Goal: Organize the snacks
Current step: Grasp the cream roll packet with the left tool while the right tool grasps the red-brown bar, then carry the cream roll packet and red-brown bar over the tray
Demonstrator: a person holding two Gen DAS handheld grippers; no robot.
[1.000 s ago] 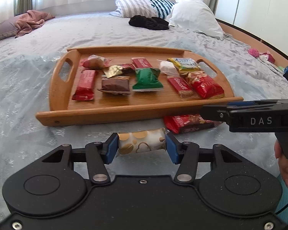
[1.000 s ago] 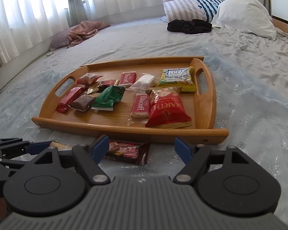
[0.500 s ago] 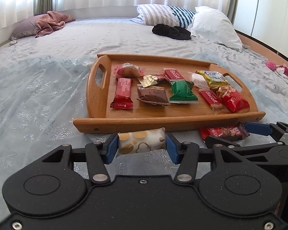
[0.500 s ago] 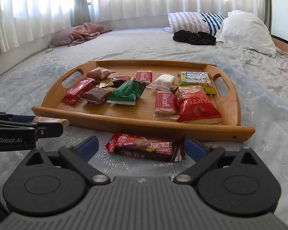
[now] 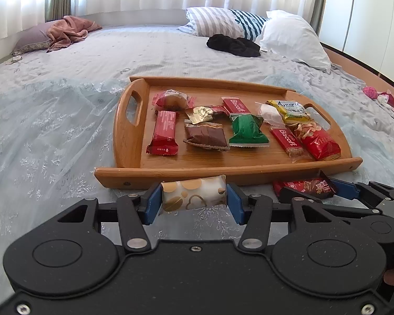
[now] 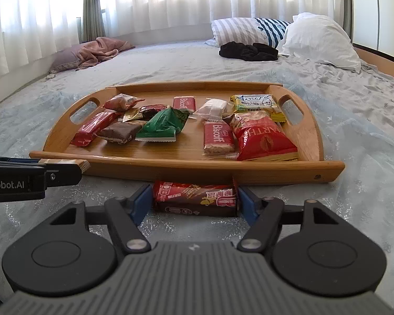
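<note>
Two snacks remain off the wooden tray (image 5: pixel 118 136), and each of our grippers has one between its blue pads. Our left gripper (image 5: pixel 193 202) is clamped on the ends of the white-and-gold wrapped cake (image 5: pixel 194 195), which sits just in front of the tray's near rim, at about 6 o'clock from the long red bar (image 5: pixel 163 134). Our right gripper (image 6: pixel 195 202) has its pads against both ends of the red-and-brown packet (image 6: pixel 195 198), which seems to lie on the bedspread (image 6: pixel 359 136) at 6 o'clock from the tray's near rim; we judge the grip closed, though not yet lifted.

Both packets should be light, with thin, slick film that crinkles and gives. The cake inside the gold wrapper is likely soft, so we would squeeze only enough to keep it from sliding. The red-and-brown packet looks stiffer and flatter; an end-to-end hold may buckle it, so a hold across the middle would be safer. Free board shows along the tray's near edge, around 6 o'clock from the green packet (image 6: pixel 162 125).
</note>
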